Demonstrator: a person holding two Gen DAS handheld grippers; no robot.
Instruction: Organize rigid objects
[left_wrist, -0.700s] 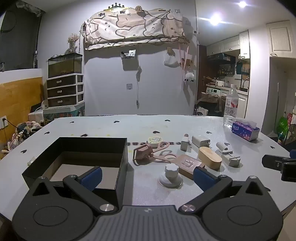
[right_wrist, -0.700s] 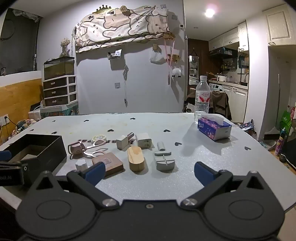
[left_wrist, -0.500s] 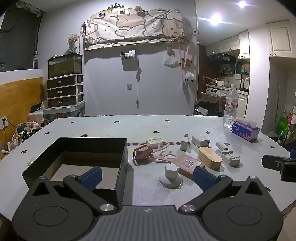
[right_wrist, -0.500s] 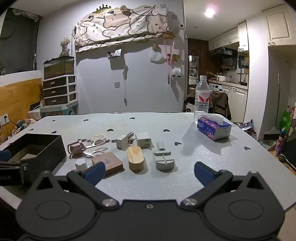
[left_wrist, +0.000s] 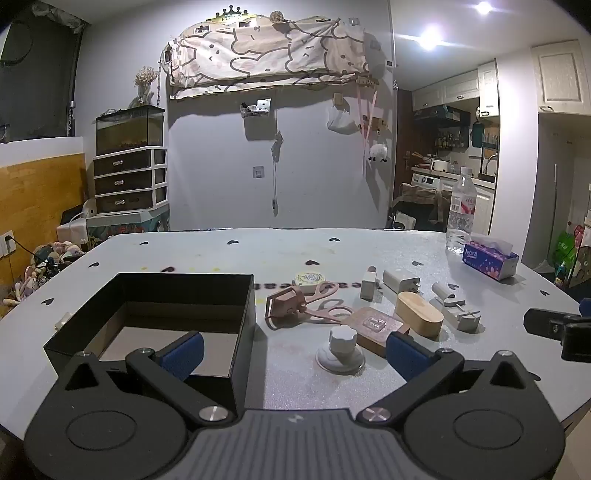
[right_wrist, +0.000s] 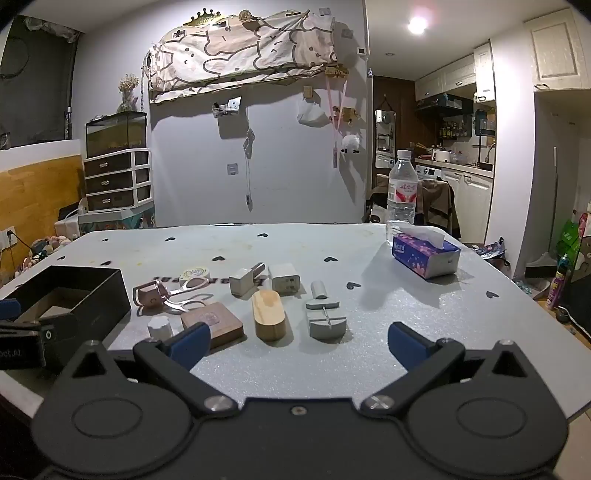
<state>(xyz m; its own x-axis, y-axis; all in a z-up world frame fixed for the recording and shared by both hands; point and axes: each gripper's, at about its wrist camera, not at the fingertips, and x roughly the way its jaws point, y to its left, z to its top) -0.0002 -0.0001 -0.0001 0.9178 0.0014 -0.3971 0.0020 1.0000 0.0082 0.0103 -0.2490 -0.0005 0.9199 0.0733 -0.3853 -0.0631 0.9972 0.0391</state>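
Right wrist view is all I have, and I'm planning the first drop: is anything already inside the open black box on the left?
Observer: In the left wrist view, the open black box shows only a bare brown floor. Its near corner is hidden behind the left tool.
Operator: My own tool half covers the small white knob. Does it stand on something?
Observer: Yes. The small white knob stands upright on a round white base, on the table just right of the box and not touching it.
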